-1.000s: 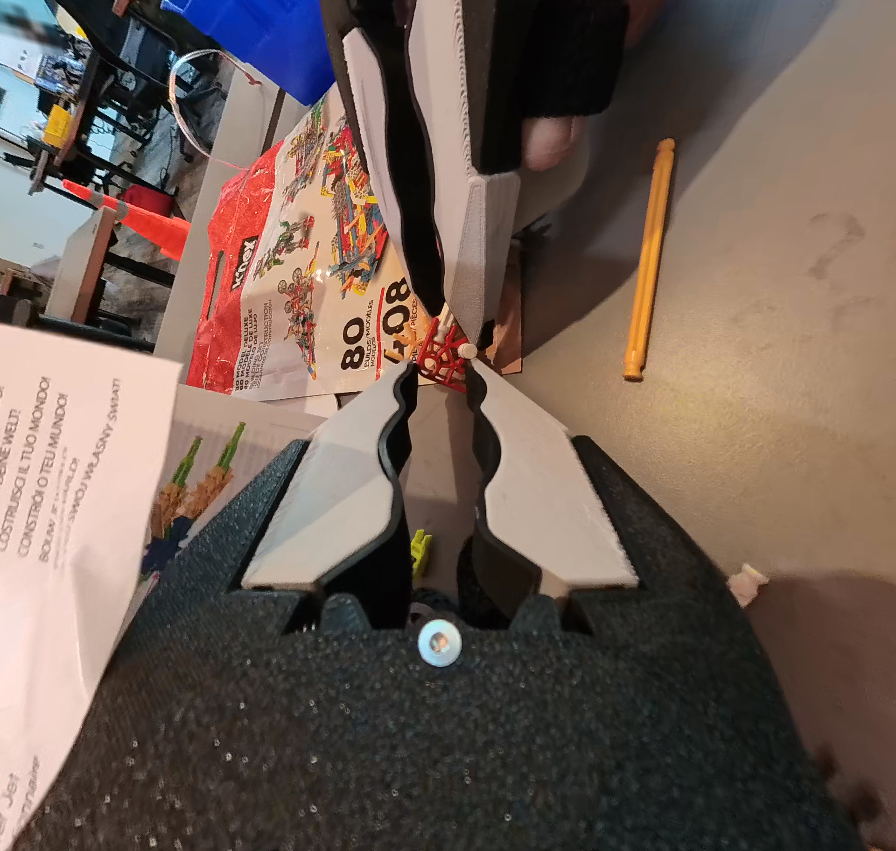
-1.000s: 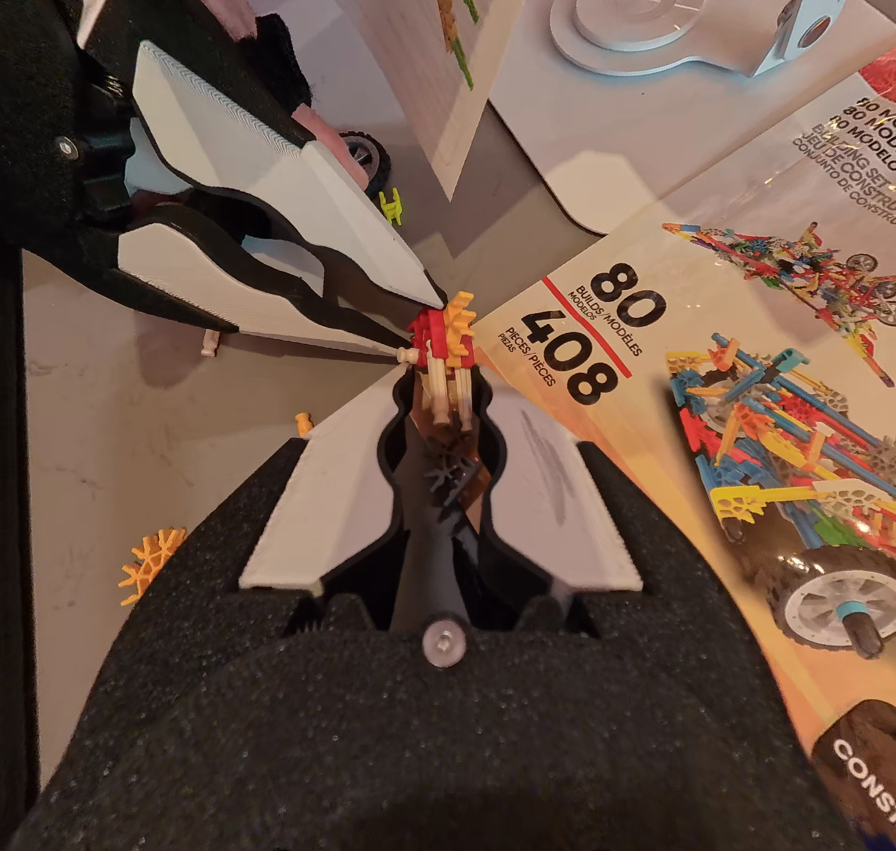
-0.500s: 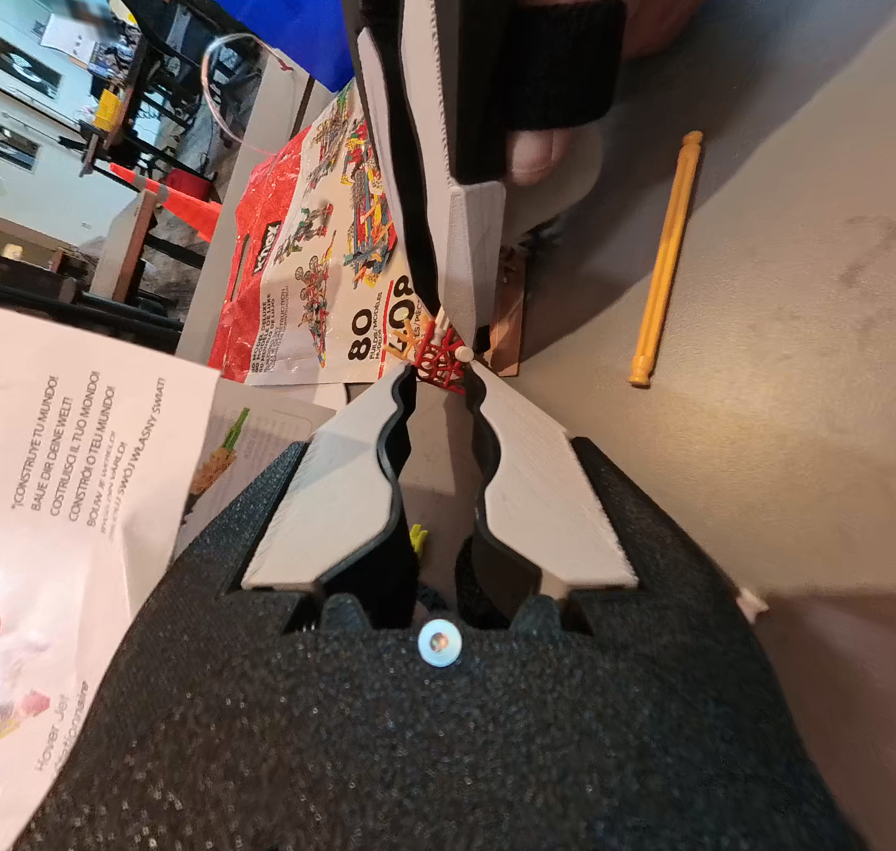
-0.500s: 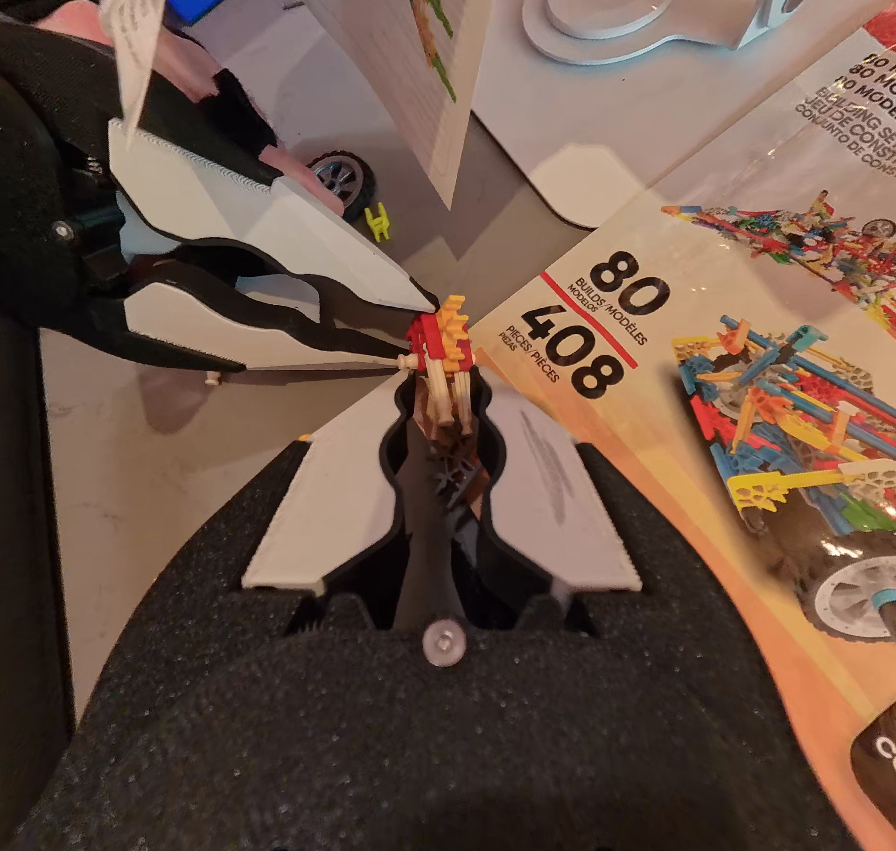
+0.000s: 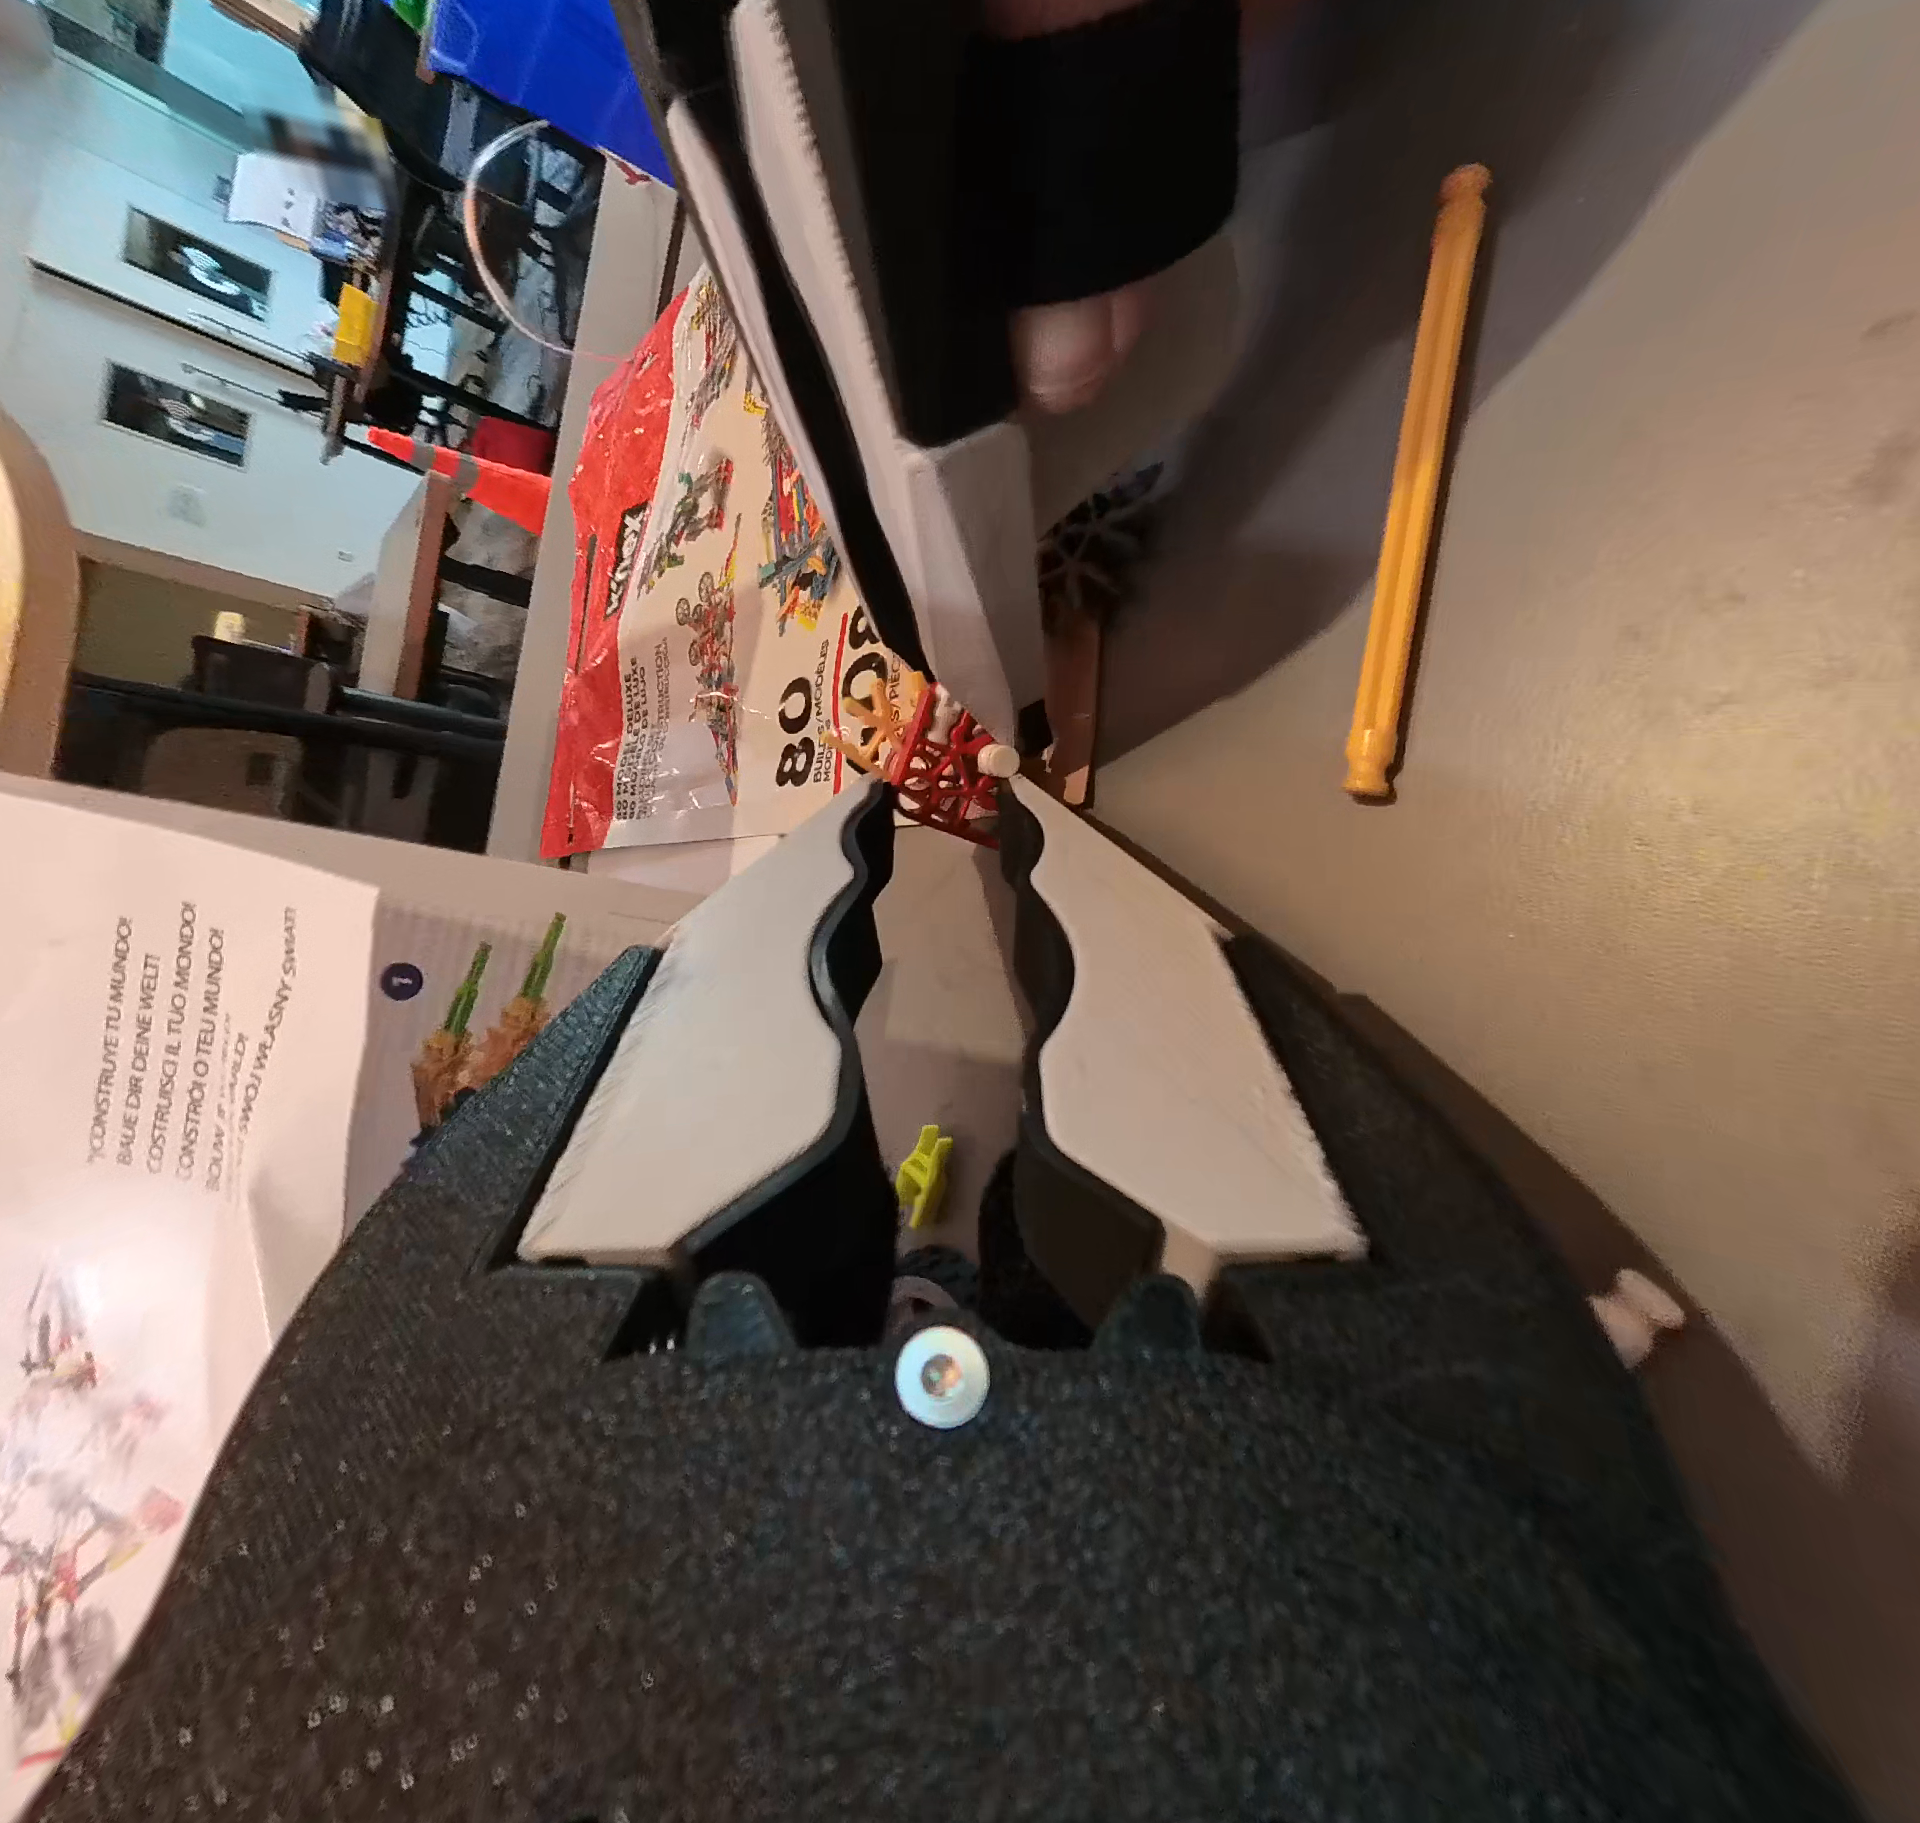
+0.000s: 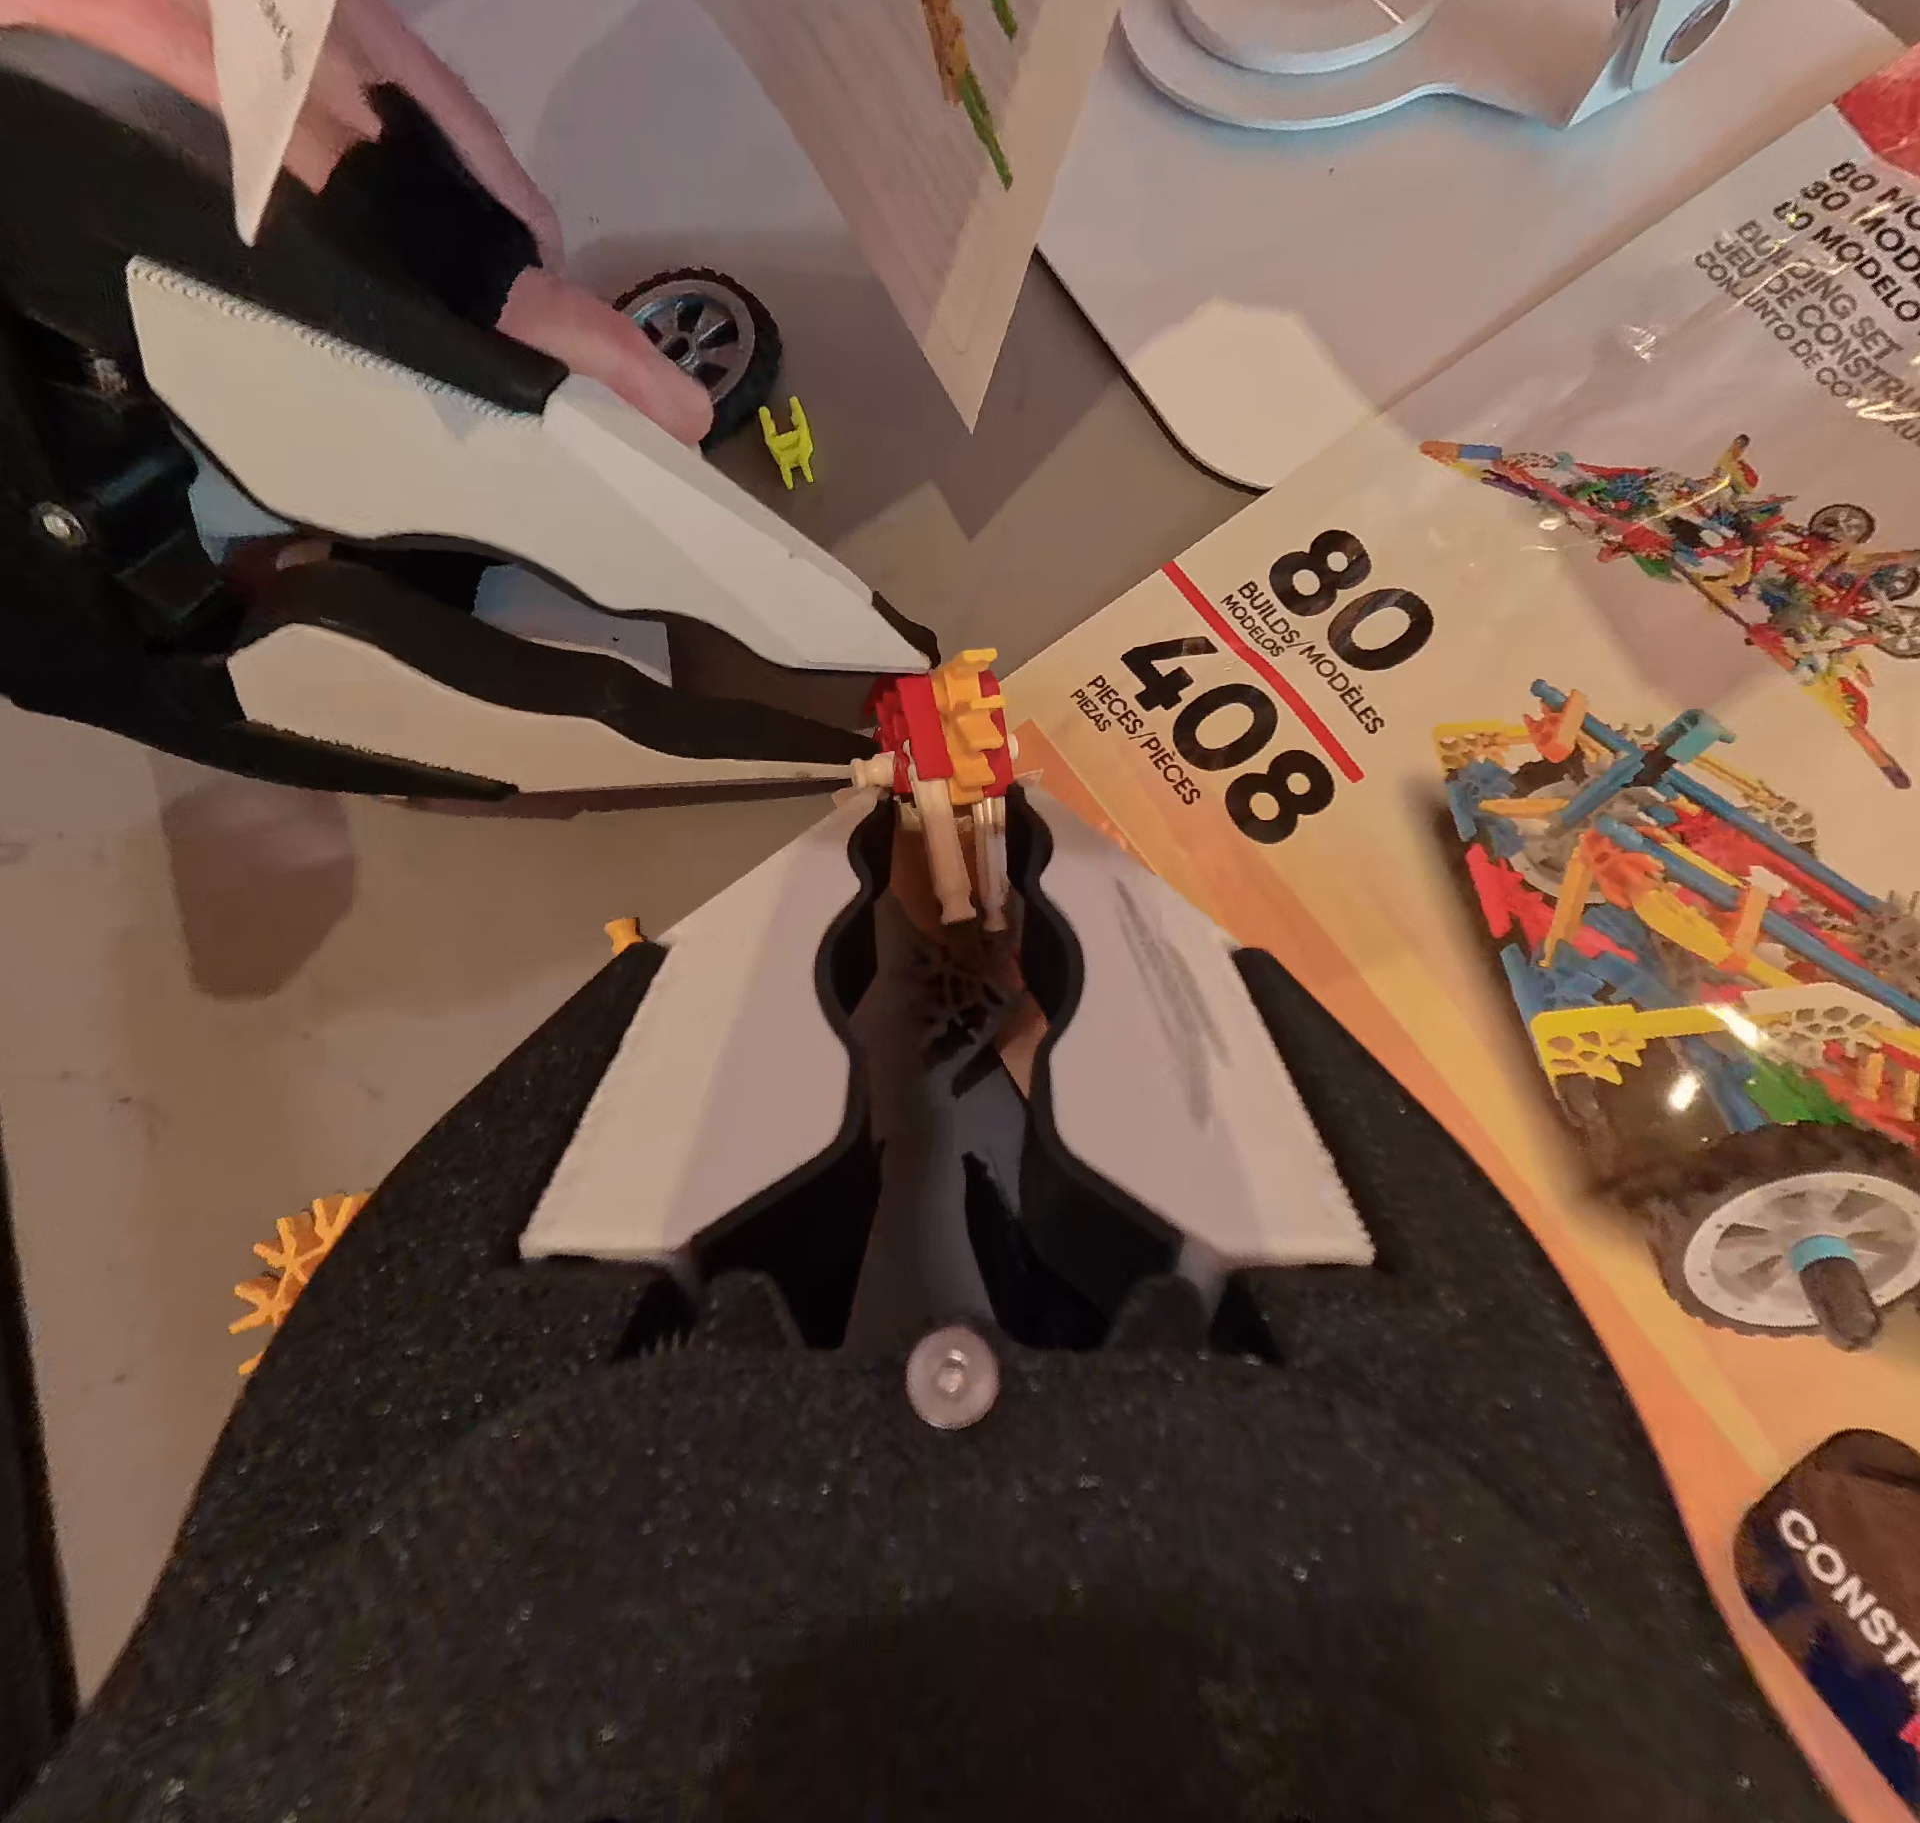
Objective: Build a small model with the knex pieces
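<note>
Little has moved: both claws, left gripper (image 6: 883, 724) and right gripper (image 6: 945, 817), still pinch the red-and-yellow connector cluster (image 6: 940, 724), its white rods pointing back between the right fingers.

left gripper (image 5: 943, 797): jaws nearly closed | right gripper (image 6: 940, 807): jaws nearly closed, tips meeting

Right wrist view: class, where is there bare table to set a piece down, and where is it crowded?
Free: the grey table between the left tongs and the orange connector; also beyond the yellow rod. Crowded: the printed bag on the right, the wheel, and the right tongs gripping the build.
</note>
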`<state>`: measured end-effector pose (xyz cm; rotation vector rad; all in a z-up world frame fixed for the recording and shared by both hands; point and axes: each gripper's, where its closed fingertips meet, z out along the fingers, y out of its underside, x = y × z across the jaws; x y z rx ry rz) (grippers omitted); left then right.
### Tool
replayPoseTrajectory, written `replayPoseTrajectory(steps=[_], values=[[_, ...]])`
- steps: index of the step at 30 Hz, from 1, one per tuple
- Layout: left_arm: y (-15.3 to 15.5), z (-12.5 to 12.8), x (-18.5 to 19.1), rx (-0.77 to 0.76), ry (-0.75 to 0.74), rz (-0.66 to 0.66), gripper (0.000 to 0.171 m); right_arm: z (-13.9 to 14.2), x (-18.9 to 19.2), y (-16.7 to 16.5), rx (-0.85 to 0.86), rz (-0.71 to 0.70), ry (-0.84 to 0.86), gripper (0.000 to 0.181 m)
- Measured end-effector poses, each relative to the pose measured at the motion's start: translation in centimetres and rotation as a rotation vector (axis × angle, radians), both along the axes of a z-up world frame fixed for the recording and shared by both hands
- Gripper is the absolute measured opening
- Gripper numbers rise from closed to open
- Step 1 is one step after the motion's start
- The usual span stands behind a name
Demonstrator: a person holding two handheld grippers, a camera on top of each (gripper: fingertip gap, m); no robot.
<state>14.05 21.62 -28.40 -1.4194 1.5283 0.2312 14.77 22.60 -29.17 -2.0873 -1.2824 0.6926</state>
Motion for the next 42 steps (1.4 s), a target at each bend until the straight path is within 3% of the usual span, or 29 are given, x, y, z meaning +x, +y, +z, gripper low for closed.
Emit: replayPoseTrajectory(steps=[9,14,19,30,42], values=[[0.2,0.0,0.1,0.059,0.015,0.038,0.017,0.0,-0.1,0.1,-0.058,-0.054,0.043,0.015],[0.3,-0.1,-0.1,0.092,0.055,0.036,0.019,-0.1,0.0,-0.1,0.069,0.015,-0.044,0.018],[0.4,-0.1,-0.1,0.067,0.064,0.026,0.019,0.1,0.2,-0.3,0.11,0.065,-0.018,0.02],[0.4,0.2,-0.3,-0.142,-0.103,0.033,0.013,0.6,0.0,-0.4,0.181,0.097,-0.003,0.02],[0.4,0.0,-1.6,-0.215,-0.181,0.057,0.008,0.7,-1.3,-0.4,0.243,0.094,0.001,0.019]])
